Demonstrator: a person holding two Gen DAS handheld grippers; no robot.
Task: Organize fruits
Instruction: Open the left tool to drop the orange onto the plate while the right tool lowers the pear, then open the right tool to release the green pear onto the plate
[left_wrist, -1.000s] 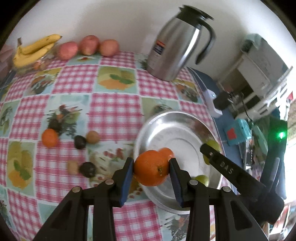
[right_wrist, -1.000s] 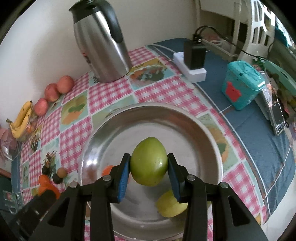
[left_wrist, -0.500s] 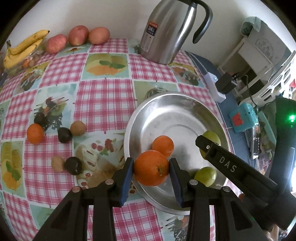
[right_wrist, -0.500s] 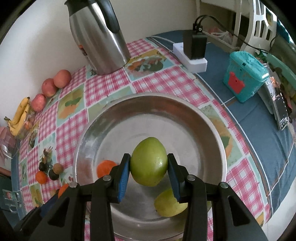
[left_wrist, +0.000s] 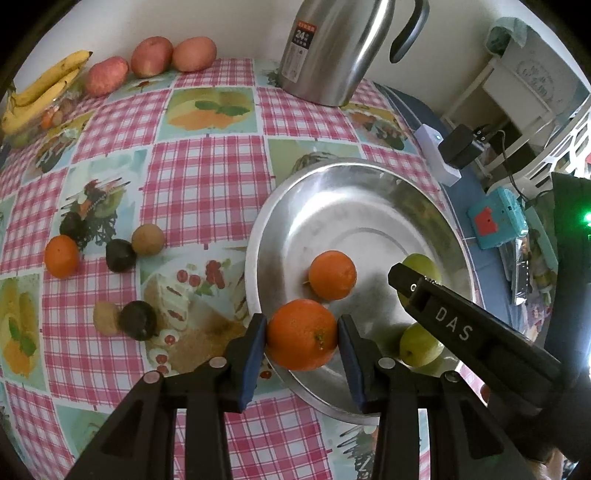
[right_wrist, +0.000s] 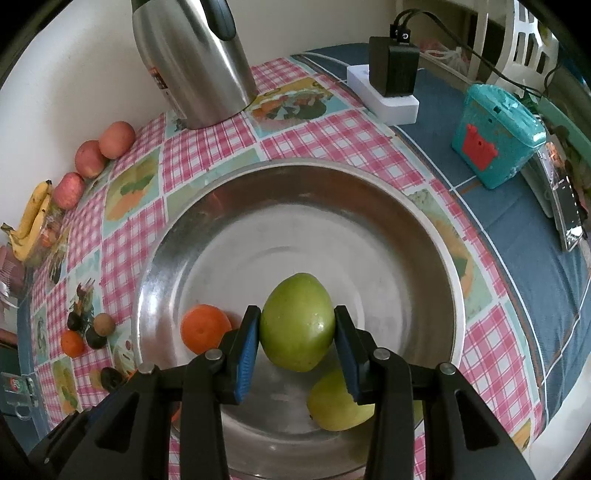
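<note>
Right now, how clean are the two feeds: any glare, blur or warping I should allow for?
Left wrist view: strong fisheye bowing of the tablecloth, bright sheen on the steel bowl, blown-out right edge. Right wrist view: sharp on the green fruit, dark corners, soft reflections in the bowl, kettle leaning from distortion.

White letters "DAS" run along the black finger of my right gripper (left_wrist: 448, 328), seen from my left wrist. A label (left_wrist: 303, 48) on the steel thermal jug (left_wrist: 332, 51) shows a large "24"; its smaller print is too fine for me to read.
</note>
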